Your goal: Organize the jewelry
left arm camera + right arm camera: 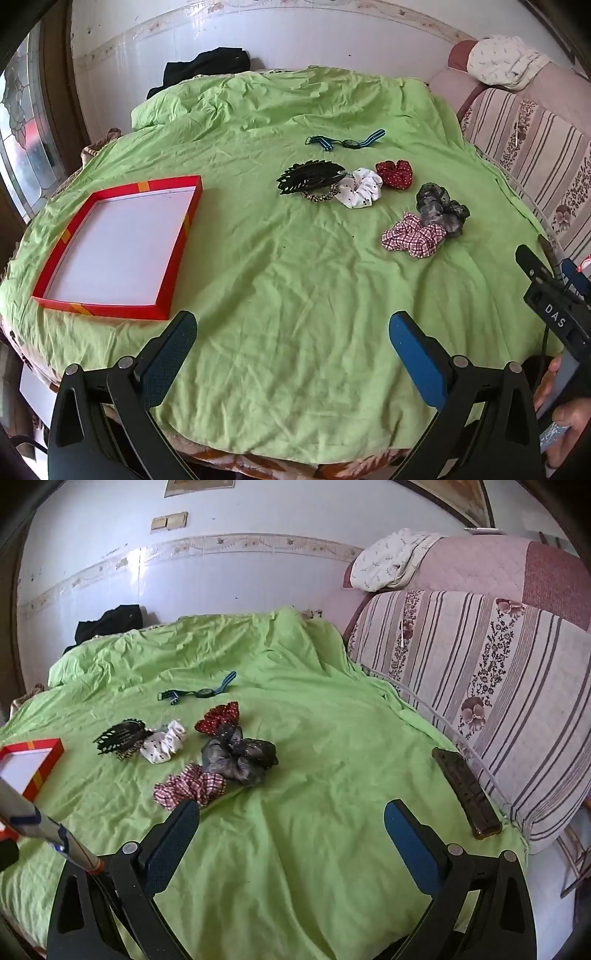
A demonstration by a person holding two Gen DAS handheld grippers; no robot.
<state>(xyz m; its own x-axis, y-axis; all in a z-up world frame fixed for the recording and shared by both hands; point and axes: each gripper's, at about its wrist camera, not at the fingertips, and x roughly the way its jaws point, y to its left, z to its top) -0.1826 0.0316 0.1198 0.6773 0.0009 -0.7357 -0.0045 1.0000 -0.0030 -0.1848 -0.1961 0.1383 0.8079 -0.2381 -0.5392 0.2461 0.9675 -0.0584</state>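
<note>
scrunchies: plaid (413, 236), grey sheer (439, 211), red dotted (394, 174), white dotted (360, 187), clustered mid green sheet (295, 277) | black leaf clip (310, 178) touching white one | striped watch (345, 142) beyond | red tray (118, 243) apart at left, bare inside | left gripper (293, 332) spread wide, holding nothing | right gripper (291, 818) likewise, just short of plaid scrunchie

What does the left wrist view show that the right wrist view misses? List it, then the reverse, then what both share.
Only the left wrist view shows the whole red tray, empty, and a hand.

Only the right wrist view shows the dark phone by the striped cushion.

Both show the green sheet, black claw clip, white scrunchie, red scrunchie, grey scrunchie, plaid scrunchie, the watch, and open grippers.
</note>
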